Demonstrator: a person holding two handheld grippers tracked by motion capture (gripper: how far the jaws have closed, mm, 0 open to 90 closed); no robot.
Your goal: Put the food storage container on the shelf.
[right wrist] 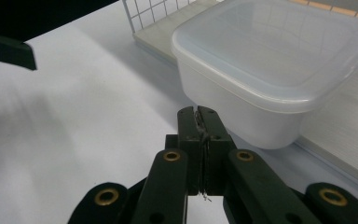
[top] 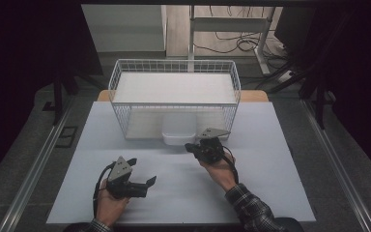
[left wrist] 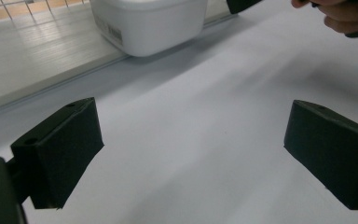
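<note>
A white lidded plastic container stands at the front of a white wire basket, on its pale floor board. My right gripper is shut with nothing between its jaws. Its tips lie low over the table, just in front of the container's near wall, and I cannot tell whether they touch it. My left gripper hovers over the bare white table nearer the person, jaws wide open and empty, pointing toward the container.
The white table top has free room left and right of the hands. The basket's wire wall rises behind the container. Beyond the table are a floor, cables and a desk frame. Dark curtains flank both sides.
</note>
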